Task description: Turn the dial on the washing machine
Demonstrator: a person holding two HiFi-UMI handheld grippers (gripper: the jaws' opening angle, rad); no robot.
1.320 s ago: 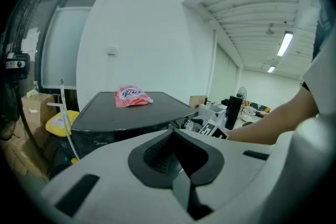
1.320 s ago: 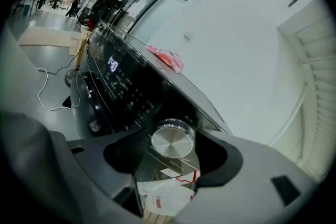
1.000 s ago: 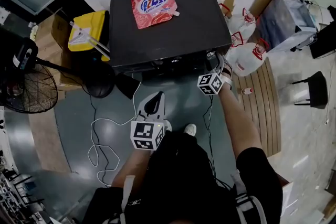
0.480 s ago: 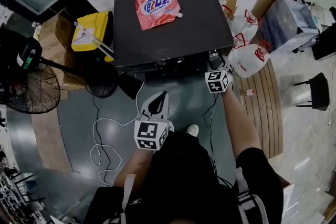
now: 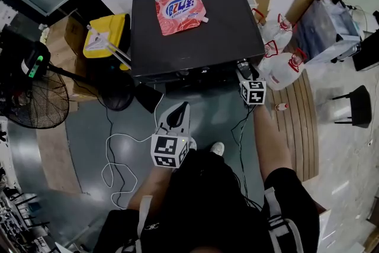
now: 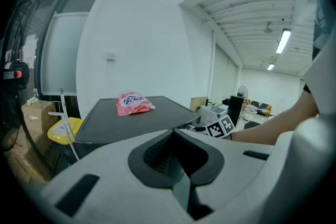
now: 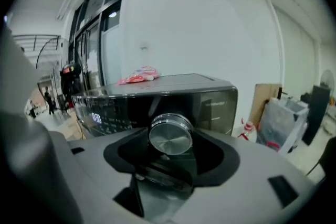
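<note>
Silver dial sits at the right end of the front panel of the black washing machine. The right gripper has its jaws partly closed round it, one pad on each side of the rim. Contact looks made, though the pad edges are dark on dark. The left gripper has its jaws pressed together with nothing between them. It is held low, well back from the machine, and points at it.

Writing: the pink detergent pouch on the lid carries a blue logo, not legible in any view. The panel has a lit readout and small white print, both too small to read.

Views: the head view shows the lid, the pouch, a yellow tub, a fan and white jugs, but the dial is hidden there. Only the right gripper view shows the dial. The left gripper view catches the right gripper's marker cube and the person's forearm.
</note>
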